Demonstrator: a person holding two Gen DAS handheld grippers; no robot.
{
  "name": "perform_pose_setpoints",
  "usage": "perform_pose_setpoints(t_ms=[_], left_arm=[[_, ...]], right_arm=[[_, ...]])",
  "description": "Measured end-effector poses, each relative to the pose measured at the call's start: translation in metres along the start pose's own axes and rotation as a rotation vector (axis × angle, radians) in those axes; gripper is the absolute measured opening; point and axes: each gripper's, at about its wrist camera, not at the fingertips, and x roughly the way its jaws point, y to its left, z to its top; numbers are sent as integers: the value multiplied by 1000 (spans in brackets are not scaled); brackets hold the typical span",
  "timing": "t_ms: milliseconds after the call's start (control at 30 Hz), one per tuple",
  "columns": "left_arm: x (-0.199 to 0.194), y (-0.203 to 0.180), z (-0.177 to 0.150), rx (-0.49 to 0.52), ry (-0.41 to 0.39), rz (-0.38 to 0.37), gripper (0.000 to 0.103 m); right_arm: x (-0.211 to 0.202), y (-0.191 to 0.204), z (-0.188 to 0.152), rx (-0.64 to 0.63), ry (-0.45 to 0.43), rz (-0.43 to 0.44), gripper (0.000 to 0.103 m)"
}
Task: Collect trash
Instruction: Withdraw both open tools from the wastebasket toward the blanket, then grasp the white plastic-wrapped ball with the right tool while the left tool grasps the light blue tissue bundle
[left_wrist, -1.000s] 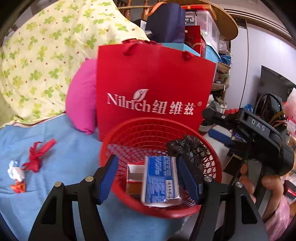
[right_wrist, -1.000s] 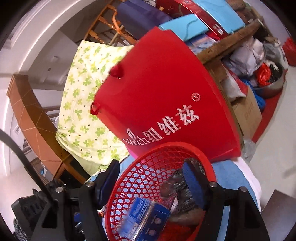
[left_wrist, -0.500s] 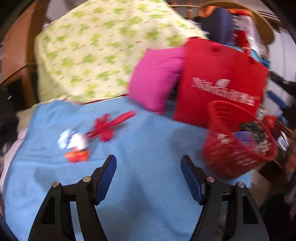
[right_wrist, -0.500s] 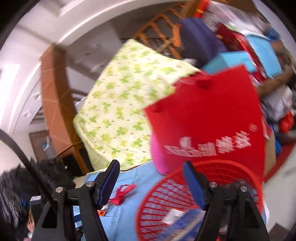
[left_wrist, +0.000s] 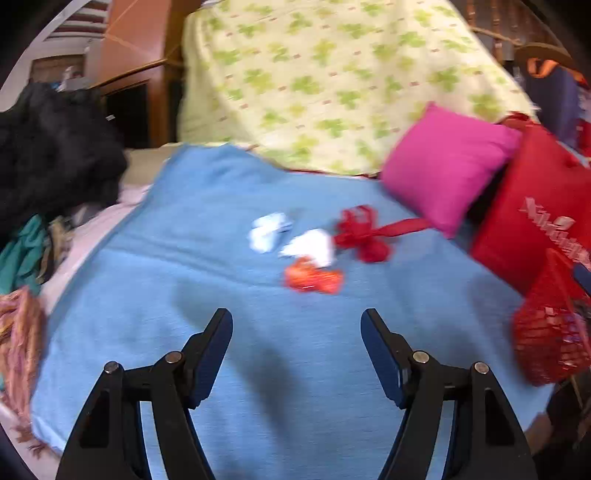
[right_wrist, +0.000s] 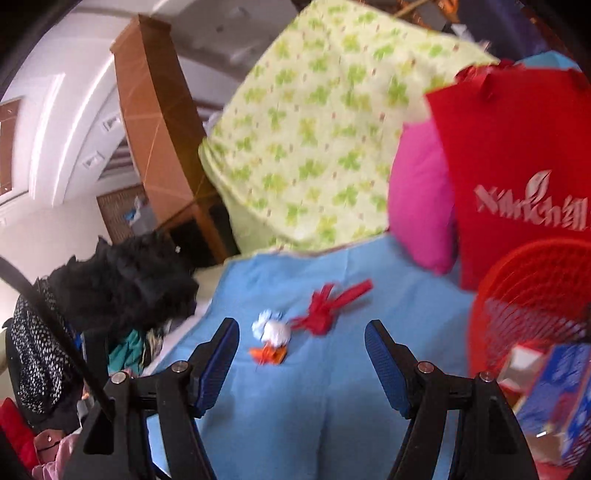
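Observation:
Small scraps lie together on the blue cloth (left_wrist: 295, 387): a white crumpled wad (left_wrist: 312, 246), a pale blue-white piece (left_wrist: 267, 230), an orange wrapper (left_wrist: 314, 278) and a red ribbon bow (left_wrist: 364, 234). My left gripper (left_wrist: 296, 328) hovers open just short of them, nothing between its blue pads. In the right wrist view the same white wad (right_wrist: 275, 329), orange wrapper (right_wrist: 267, 354) and red ribbon (right_wrist: 327, 308) lie ahead of my open, empty right gripper (right_wrist: 301, 338). The red mesh basket (right_wrist: 532, 291), with a blue box (right_wrist: 561, 398) inside, stands at the right; the basket (left_wrist: 550, 332) also shows at the left view's right edge.
A red paper bag (left_wrist: 543, 218) and a pink cushion (left_wrist: 443, 166) stand behind the basket. A green-patterned quilt (left_wrist: 332, 81) rises at the back. Dark clothes (left_wrist: 51, 155) and mixed fabrics pile at the left edge of the cloth.
Both grippers have swung left, away from the red basket, and now face the scraps on the blue cloth. The basket has slid to the right edge of both views.

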Motion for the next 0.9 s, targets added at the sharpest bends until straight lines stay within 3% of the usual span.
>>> perform_pose_setpoints(t_ms=[233,700,900], left_arm=[[13,37,1,-34,54,148,73],[63,70,20,-21,119,265,73],[83,82,28,-47,131,269,73]], right_arm=[[48,17,-17,33,150,44,74],[144,64,-40,-119,317,90,74],[206,56,-38,-54,357,82,66]])
